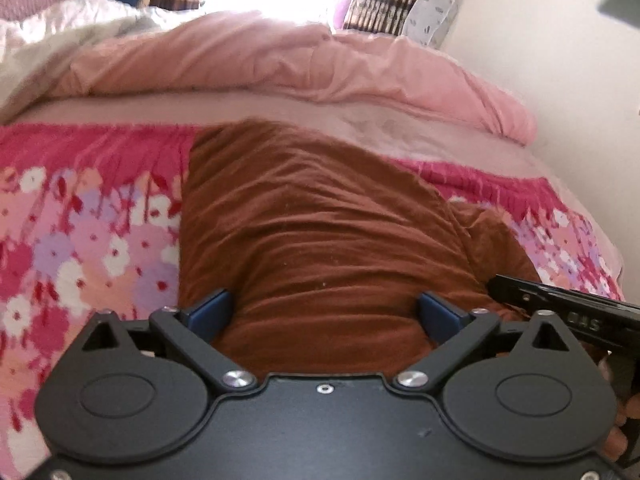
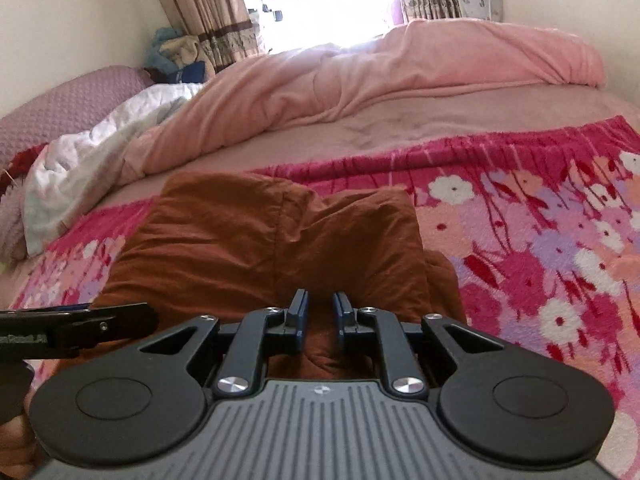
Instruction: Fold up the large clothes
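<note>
Rust-brown cotton garment lies part-folded on the floral pink blanket, more folds left; left gripper jaws spread, right gripper jaws narrowly apart, both empty.

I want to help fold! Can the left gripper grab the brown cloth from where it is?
Probably yes: the left gripper is wide open just above the brown cloth, with nothing between them.
</note>
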The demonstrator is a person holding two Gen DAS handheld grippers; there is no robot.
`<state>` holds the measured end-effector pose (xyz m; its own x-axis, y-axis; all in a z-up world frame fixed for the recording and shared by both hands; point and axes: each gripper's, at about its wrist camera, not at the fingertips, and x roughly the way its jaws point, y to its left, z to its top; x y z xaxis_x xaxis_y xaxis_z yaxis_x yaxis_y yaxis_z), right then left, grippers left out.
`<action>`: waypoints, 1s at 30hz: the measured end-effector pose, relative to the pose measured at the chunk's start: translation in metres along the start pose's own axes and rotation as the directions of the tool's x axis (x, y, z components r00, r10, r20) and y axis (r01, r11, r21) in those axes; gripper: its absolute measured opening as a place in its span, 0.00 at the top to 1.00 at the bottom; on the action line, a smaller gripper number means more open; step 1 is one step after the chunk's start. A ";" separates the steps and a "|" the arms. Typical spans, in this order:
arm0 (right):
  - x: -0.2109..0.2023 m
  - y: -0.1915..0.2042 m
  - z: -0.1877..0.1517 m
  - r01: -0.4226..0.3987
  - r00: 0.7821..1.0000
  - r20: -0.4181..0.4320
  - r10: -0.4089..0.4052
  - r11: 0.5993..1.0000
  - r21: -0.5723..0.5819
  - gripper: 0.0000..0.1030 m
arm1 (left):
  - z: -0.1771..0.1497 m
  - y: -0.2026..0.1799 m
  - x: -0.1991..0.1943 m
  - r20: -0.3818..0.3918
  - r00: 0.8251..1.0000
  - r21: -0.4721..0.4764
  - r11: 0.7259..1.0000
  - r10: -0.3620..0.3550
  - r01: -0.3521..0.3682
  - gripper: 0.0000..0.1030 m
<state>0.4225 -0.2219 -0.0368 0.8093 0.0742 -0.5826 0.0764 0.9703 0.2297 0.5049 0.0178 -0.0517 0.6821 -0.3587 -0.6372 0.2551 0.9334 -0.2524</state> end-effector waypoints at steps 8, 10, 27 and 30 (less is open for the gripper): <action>-0.112 0.006 -0.041 -0.027 0.983 0.179 0.032 0.999 -0.031 0.77 | -0.069 -0.019 -0.094 0.120 0.992 0.039 0.999 -0.041 0.036 0.04; -0.134 -0.002 -0.066 -0.006 0.977 0.212 0.006 1.000 0.000 0.66 | -0.096 -0.021 -0.104 0.124 0.992 0.046 0.999 -0.025 0.020 0.04; -0.124 -0.055 -0.086 -0.014 0.983 0.184 -0.029 0.974 0.225 0.84 | -0.125 0.002 -0.083 0.013 1.000 -0.077 0.997 -0.018 0.019 0.01; -0.092 -0.062 -0.103 0.027 0.993 0.105 -0.053 0.971 0.236 0.84 | -0.130 0.010 -0.066 -0.030 0.999 -0.121 0.992 -0.033 0.029 0.00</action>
<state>0.2832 -0.2647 -0.0779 0.8606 -0.0019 -0.5093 0.2334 0.8902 0.3912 0.3733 0.0495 -0.1074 0.6524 -0.3896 -0.6501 0.1904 0.9145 -0.3570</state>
